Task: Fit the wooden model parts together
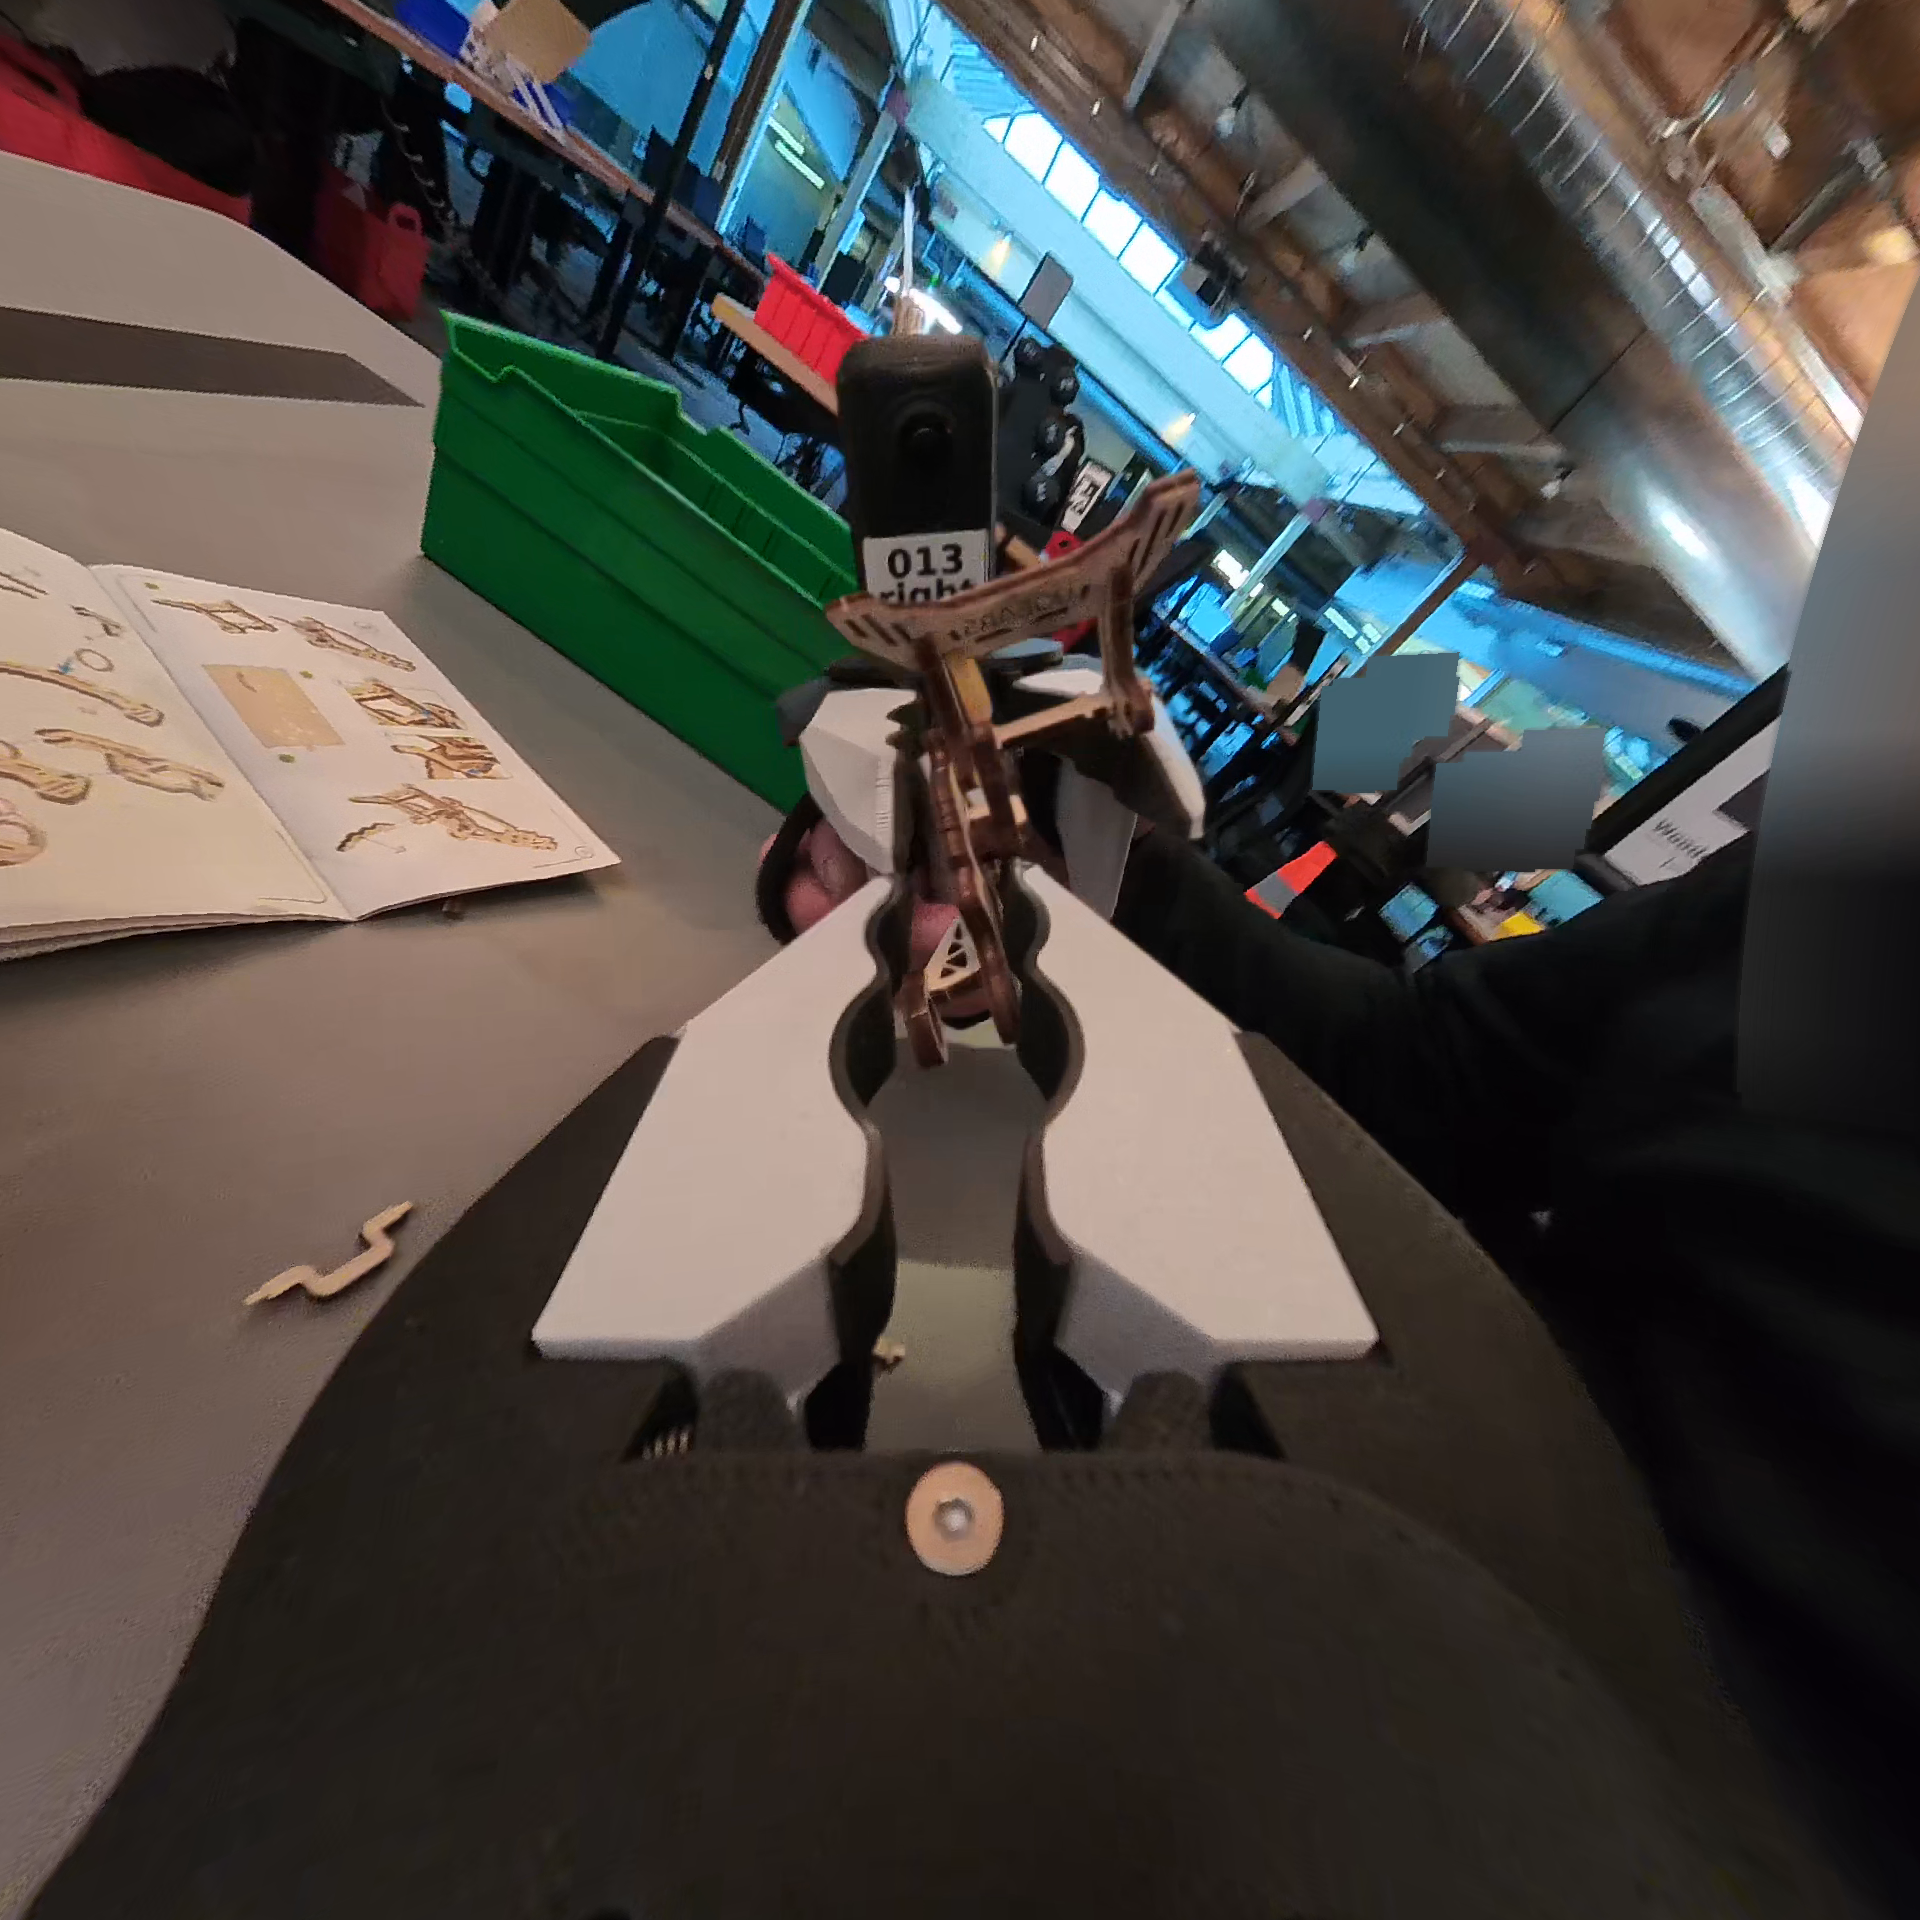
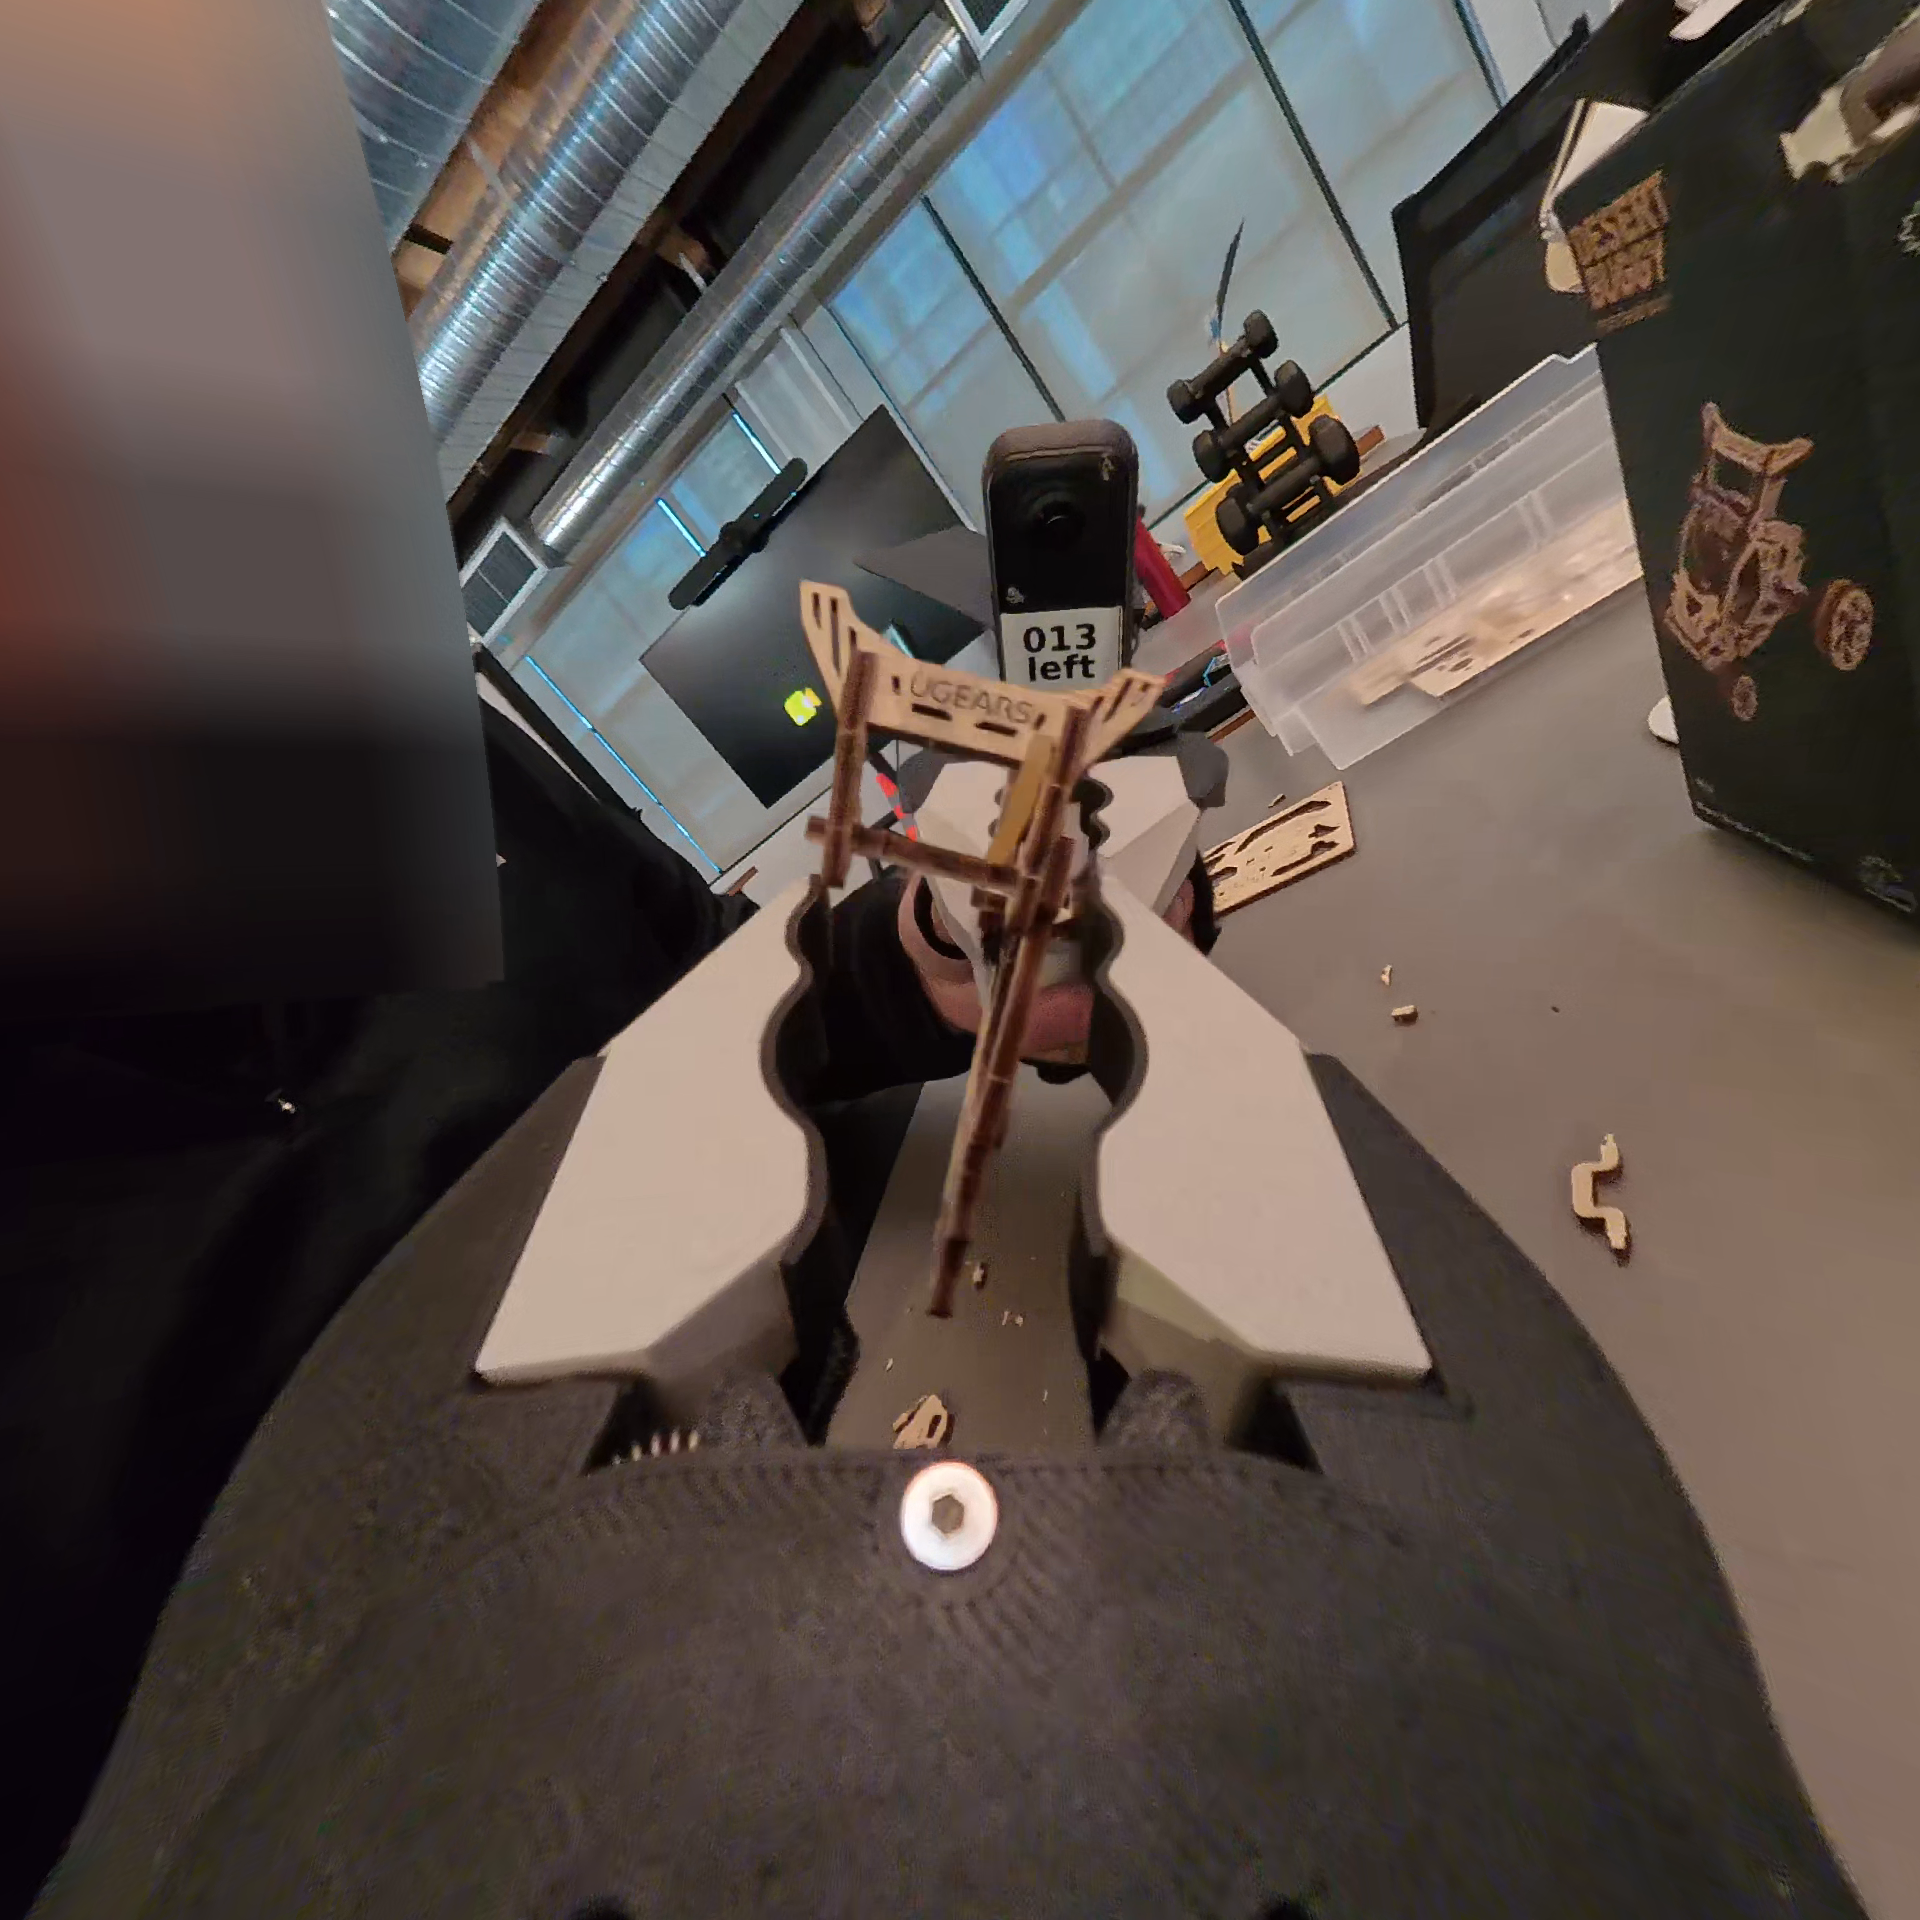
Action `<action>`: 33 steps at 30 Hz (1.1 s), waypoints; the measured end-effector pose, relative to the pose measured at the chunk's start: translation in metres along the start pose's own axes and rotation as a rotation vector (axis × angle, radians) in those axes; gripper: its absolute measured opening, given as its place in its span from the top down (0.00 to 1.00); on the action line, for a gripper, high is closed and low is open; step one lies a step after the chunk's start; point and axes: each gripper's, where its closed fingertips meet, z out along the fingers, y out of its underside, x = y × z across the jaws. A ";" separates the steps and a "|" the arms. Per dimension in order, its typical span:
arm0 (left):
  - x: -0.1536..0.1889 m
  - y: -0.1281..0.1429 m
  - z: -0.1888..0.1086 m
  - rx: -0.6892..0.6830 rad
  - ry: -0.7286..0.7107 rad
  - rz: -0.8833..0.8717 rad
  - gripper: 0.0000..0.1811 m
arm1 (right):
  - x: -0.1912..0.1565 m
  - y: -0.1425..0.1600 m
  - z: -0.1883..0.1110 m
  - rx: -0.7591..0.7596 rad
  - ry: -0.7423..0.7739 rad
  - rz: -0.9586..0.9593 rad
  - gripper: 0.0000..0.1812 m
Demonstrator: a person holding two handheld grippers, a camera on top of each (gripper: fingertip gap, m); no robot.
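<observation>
A small wooden model frame (image 1: 997,613) is held in the air between my two grippers, which face each other. My left gripper (image 1: 956,894) is nearly closed on the model's lower dark part. In the right wrist view the model (image 2: 966,707) has a flat top plate, and a long strip (image 2: 977,1122) runs back between my fingers. My right gripper (image 2: 961,894) is part closed, its fingertips against the frame's two sides. The strip touches neither finger. The right gripper's white fingers (image 1: 844,774) show behind the model, and the left gripper's fingers (image 2: 1143,821) show in the right wrist view.
An open instruction booklet (image 1: 291,727), a green bin (image 1: 623,551) and a loose wooden piece (image 1: 332,1268) are on the grey table. A clear plastic bin (image 2: 1434,603), a black box (image 2: 1766,468), a cut-out wooden sheet (image 2: 1288,852) and a small piece (image 2: 1600,1195) are on the other side. My left and right fingertips are right by each other.
</observation>
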 end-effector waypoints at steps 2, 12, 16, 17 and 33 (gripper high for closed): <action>-0.002 -0.002 -0.001 0.013 -0.001 -0.017 0.92 | -0.001 -0.003 -0.001 0.007 0.007 -0.004 0.74; -0.001 -0.008 -0.003 0.059 0.021 -0.070 0.92 | 0.000 -0.016 -0.009 -0.083 0.326 -0.344 0.77; 0.003 -0.008 0.001 0.059 0.034 -0.073 0.92 | 0.003 -0.018 -0.013 -0.168 0.476 -0.490 0.85; 0.005 -0.009 0.001 0.066 0.042 -0.079 0.92 | 0.003 -0.020 -0.014 -0.174 0.501 -0.510 0.87; 0.019 -0.010 0.004 0.046 0.024 0.053 0.96 | -0.002 -0.023 -0.016 -0.153 0.520 -0.516 0.96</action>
